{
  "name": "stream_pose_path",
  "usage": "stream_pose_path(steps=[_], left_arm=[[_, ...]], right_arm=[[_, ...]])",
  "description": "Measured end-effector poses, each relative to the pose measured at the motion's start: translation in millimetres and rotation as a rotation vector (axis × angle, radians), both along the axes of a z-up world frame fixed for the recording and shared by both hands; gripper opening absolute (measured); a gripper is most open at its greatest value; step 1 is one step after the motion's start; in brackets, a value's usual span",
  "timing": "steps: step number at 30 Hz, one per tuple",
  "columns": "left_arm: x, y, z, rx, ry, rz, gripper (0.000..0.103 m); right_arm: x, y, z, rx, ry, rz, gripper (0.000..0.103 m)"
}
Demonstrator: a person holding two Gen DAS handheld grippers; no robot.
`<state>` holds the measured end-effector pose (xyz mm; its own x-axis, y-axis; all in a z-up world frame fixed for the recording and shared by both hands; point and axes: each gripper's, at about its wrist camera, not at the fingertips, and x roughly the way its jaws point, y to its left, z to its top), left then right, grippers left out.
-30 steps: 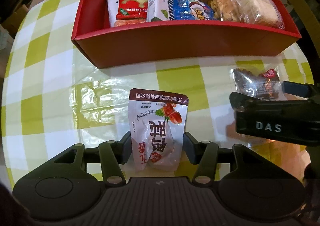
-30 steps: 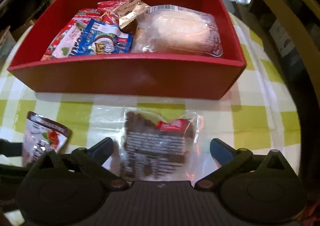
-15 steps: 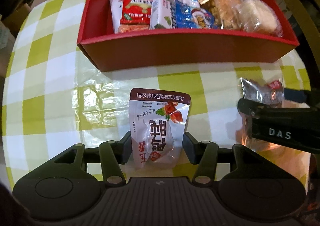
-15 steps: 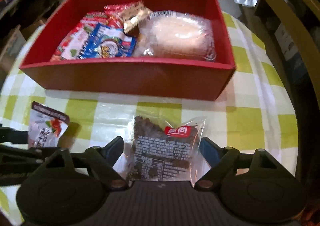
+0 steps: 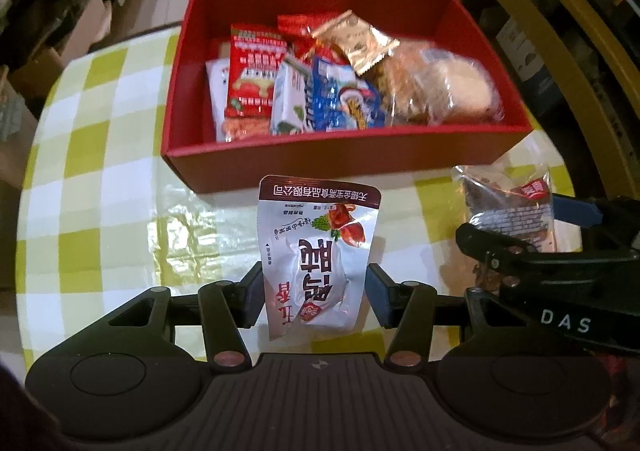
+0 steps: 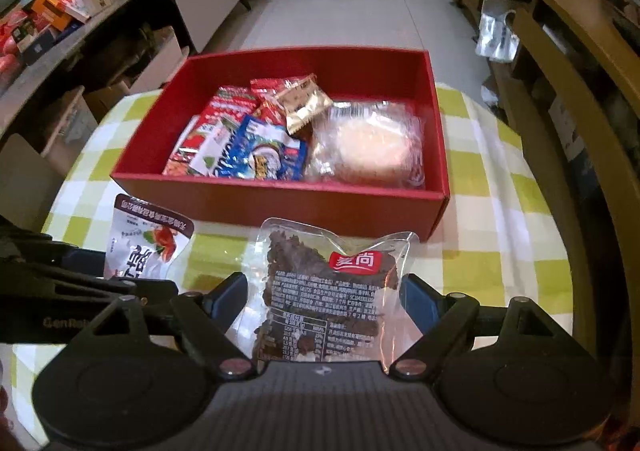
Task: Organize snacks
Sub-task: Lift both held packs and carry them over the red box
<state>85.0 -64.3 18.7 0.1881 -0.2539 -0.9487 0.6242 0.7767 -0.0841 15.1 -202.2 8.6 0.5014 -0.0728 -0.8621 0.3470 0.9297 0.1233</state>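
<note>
Two packets in hand, one box nearly stocked: the left gripper (image 5: 316,287) is clamped on a white pouch (image 5: 318,251) with a maroon top band, pinched at its lower half between the blue pads, while the right gripper (image 6: 324,299) is closed on a clear packet (image 6: 332,291) of dark brown snack with a red label. Both packets appear lifted off the checked tablecloth (image 5: 100,155), side by side and just short of the near wall of the red box (image 5: 344,159), which stands beyond them at the middle of the table. Inside the box lie at least six items: a red packet (image 5: 256,71), a white-and-green carton (image 5: 290,99), a blue packet (image 5: 342,99), a gold sachet (image 5: 356,39) on top, and a clear-wrapped pale bun (image 6: 376,147) against the right wall. No other loose snack shows on the cloth in either view, so the sorting looks close to finished; judging by this, what remains is to carry these last two over the near wall and let them go, most likely into the bare strip along the box's far side and left corner.
</note>
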Motion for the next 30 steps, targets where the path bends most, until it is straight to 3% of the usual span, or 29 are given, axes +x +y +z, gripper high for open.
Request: stream_pose_path(steps=[13, 30], left_arm=[[27.9, -6.3, 29.8, -0.060, -0.080, 0.093, 0.060], [68.6, -46.6, 15.5, -0.043, -0.105, 0.134, 0.060]], right_arm=[[17.8, -16.6, 30.5, 0.004, -0.108, -0.018, 0.089], [69.9, -51.7, 25.7, -0.002, -0.145, -0.048, 0.089]])
